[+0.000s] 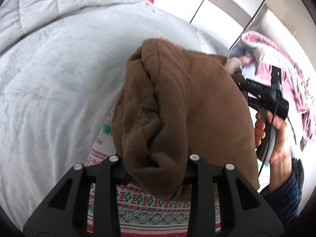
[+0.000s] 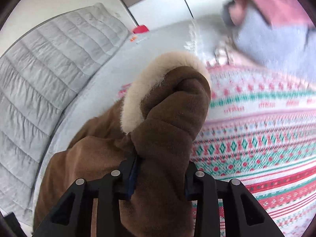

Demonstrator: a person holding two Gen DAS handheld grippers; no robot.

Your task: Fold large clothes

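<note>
A brown fleece coat (image 1: 183,102) with a cream fur trim (image 2: 138,90) is held up over a patterned red, green and white blanket (image 2: 256,138) on the bed. My left gripper (image 1: 156,169) is shut on a bunched fold of the coat. My right gripper (image 2: 160,179) is shut on the coat near its fur-trimmed edge. The right gripper also shows in the left wrist view (image 1: 243,86), held in a hand at the coat's far right side. The fingertips of both grippers are hidden by fabric.
A white bedspread (image 1: 59,98) covers the bed to the left. A grey quilted headboard (image 2: 39,75) stands behind. Pink and grey clothes (image 1: 276,75) lie at the right. White wardrobe doors (image 1: 213,2) stand at the back. A small red object (image 2: 140,29) sits at the bed's far edge.
</note>
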